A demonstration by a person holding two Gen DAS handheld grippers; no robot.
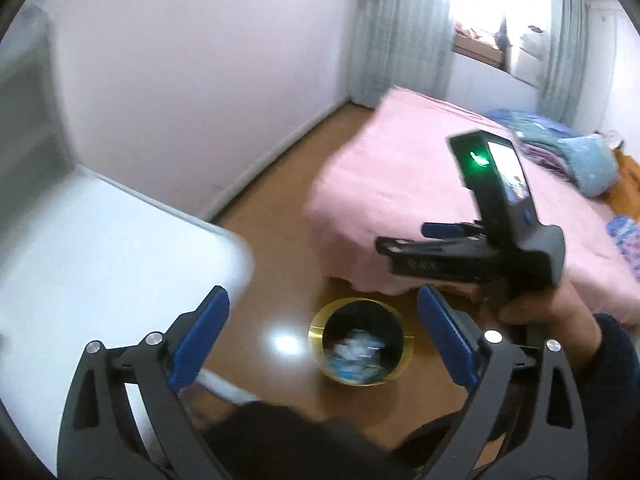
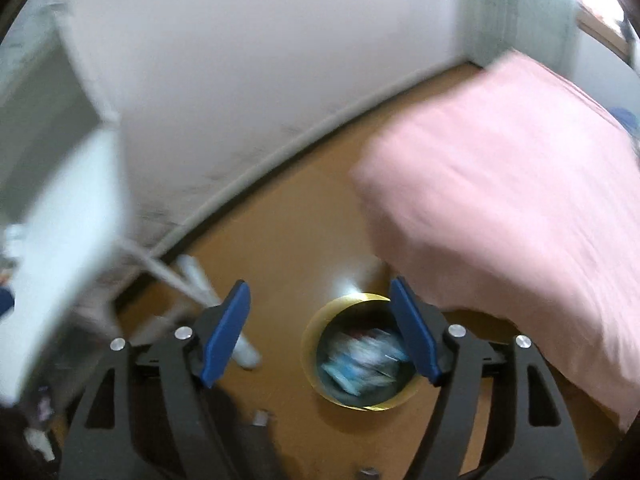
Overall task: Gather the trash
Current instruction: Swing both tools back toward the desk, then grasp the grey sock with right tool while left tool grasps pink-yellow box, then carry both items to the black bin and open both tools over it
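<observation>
The left claw stands wide open with nothing between its blue pads; it hangs above the wooden floor, clear of everything. The right claw is open as well, somewhat less wide, and also empty. In the left wrist view the right claw shows from the side, gripped by the person's hand, with a green light on its housing.

Below both claws a round trash bin with a yellow rim and dark inside stands on the floor. It holds crumpled trash in blue and white; blur hides the details.

The white counter lies left of the bin. A bed with a pink cover stands just beyond the bin, to the right. Folded bedding lies at its far end, near the curtained window.
</observation>
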